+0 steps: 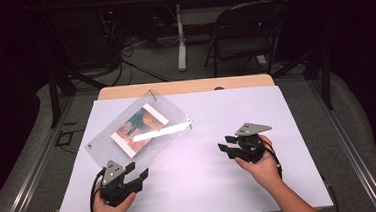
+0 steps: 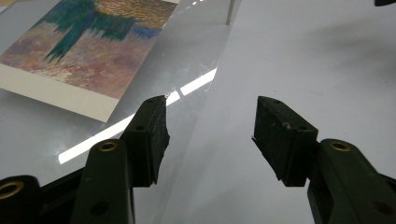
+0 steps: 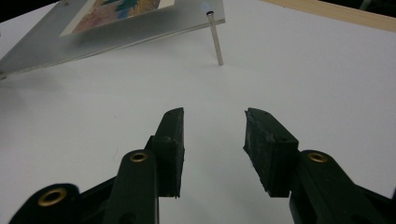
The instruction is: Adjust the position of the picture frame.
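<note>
A clear acrylic frame [image 1: 167,118] lies tilted on the white table, propped on thin metal legs [image 3: 216,41]. Inside it is a colourful picture [image 1: 138,128] with a white border, seen close up [image 2: 88,42] in the left gripper view. My left gripper [image 1: 136,172] is open at the frame's near corner, its left jaw over the acrylic edge [image 2: 205,93] and nothing between the jaws. My right gripper [image 1: 225,147] is open too, low over the bare table to the right of the frame, pointing toward it [image 3: 140,28].
The white table surface [image 1: 256,111] stretches to the right and front. A wooden strip [image 1: 184,87] runs along the table's far edge. A folding chair [image 1: 246,32] and a table leg stand on the floor beyond.
</note>
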